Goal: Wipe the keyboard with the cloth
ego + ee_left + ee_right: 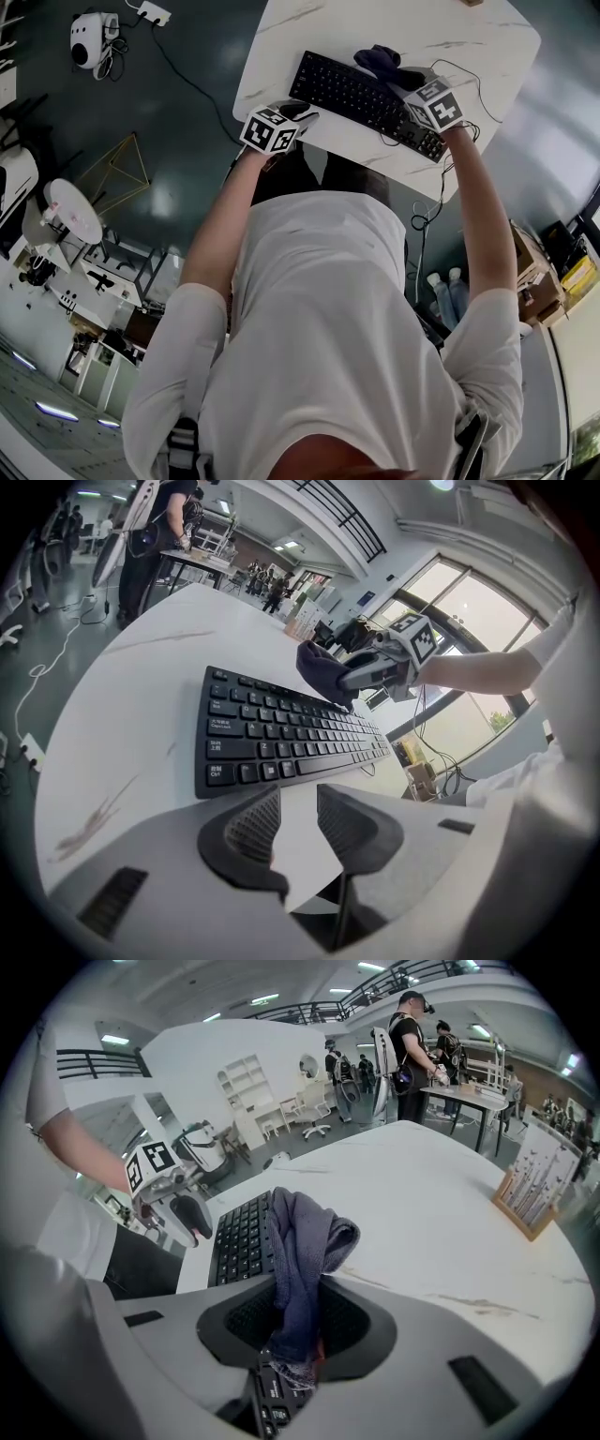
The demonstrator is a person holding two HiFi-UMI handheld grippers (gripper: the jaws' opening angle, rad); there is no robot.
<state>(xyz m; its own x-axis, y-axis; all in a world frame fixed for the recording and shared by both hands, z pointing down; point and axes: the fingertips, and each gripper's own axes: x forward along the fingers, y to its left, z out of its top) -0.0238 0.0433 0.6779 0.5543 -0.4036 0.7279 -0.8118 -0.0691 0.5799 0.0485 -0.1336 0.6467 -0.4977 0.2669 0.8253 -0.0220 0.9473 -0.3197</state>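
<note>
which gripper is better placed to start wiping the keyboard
Right. The right gripper is shut on the cloth and hangs over the keyboard. The left gripper is open and empty, over the table, short of the keyboard's near edge.

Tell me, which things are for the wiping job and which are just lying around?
For the job:
keyboard
cloth
right gripper, holding the cloth

Just lying around:
wooden rack on the table
power strip on the floor
</note>
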